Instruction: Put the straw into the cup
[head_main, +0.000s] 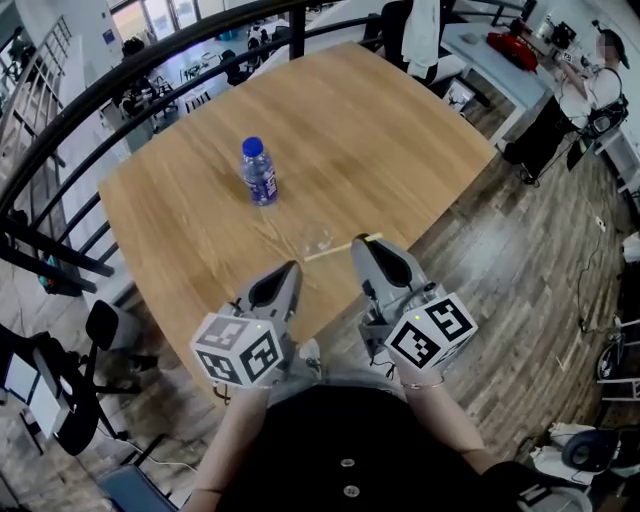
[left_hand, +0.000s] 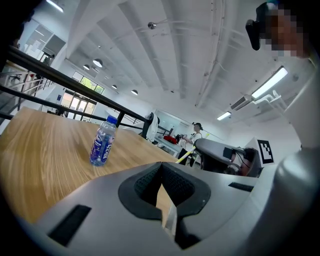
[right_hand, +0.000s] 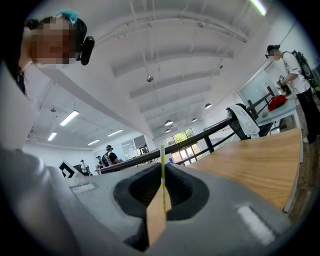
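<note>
A thin yellow-and-white straw lies out to the left from my right gripper, which is shut on its end just above the table's near edge. In the right gripper view the straw stands upright between the closed jaws of the right gripper. A clear cup, faint against the wood, stands on the table right by the straw's free end. My left gripper hovers beside it at the near edge, jaws together and empty. In the left gripper view the left gripper points across the table.
A water bottle with a blue cap stands mid-table and shows in the left gripper view. A black railing curves round the far and left sides. A person works at a desk at the back right.
</note>
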